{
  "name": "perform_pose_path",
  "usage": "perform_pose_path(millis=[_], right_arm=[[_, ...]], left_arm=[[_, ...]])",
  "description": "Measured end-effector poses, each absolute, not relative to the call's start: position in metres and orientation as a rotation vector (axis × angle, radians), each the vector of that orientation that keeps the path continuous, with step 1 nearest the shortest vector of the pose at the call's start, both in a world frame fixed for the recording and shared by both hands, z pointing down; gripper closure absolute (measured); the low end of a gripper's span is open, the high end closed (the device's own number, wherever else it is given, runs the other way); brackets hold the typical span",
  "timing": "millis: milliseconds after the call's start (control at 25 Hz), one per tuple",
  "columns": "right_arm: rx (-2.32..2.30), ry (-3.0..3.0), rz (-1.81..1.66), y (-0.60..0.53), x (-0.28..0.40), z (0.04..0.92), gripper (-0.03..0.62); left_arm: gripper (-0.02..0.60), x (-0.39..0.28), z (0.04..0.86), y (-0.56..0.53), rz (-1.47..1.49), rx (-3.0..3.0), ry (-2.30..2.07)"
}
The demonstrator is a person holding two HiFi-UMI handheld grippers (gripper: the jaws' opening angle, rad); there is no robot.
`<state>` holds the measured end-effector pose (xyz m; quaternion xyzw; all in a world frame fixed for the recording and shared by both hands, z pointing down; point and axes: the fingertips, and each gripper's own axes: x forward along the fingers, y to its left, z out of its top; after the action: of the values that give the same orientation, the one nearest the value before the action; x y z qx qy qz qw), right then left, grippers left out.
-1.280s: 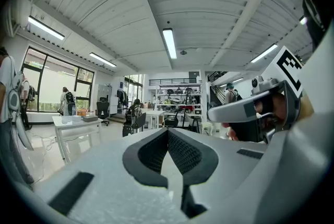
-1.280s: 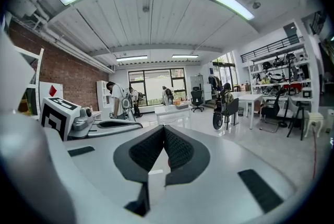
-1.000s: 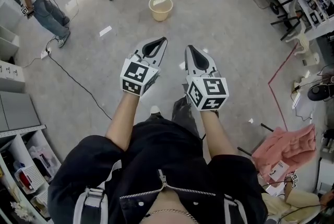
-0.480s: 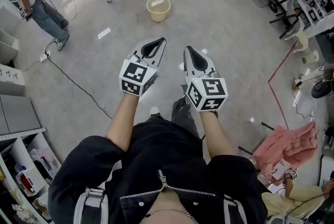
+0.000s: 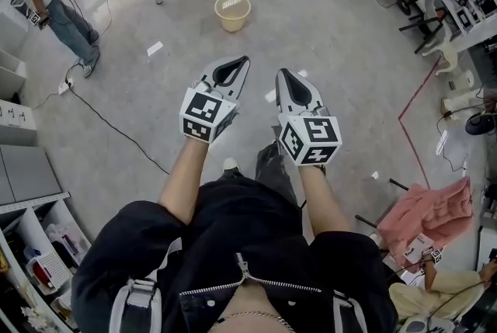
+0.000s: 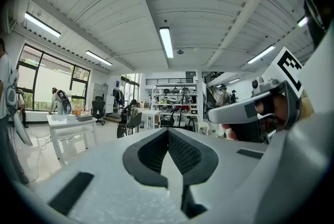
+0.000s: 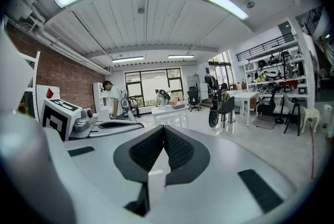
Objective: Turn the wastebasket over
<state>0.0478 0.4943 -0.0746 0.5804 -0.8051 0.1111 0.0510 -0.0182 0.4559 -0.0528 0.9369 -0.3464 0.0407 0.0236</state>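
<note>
While the wastebasket (image 5: 232, 12) stands upright on the floor (image 5: 326, 36), well apart, both the left gripper (image 5: 230, 69) and right gripper (image 5: 286, 83) hover clenched, empty.

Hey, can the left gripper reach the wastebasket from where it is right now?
Probably not yet. The wastebasket stands far ahead on the floor, well beyond the left gripper, whose jaws are shut. Nothing lies between them, so stepping closer should do.
</note>
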Motion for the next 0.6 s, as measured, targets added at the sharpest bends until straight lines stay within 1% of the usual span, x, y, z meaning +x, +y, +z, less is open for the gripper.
perform_pose_path(millis=[600], right_arm=[[1.736,-2.439,0.355,0.477,0.039,-0.073,0.583]], left_arm=[[0.577,-0.023,-0.054,0.436,0.122,2.889,-1.066]])
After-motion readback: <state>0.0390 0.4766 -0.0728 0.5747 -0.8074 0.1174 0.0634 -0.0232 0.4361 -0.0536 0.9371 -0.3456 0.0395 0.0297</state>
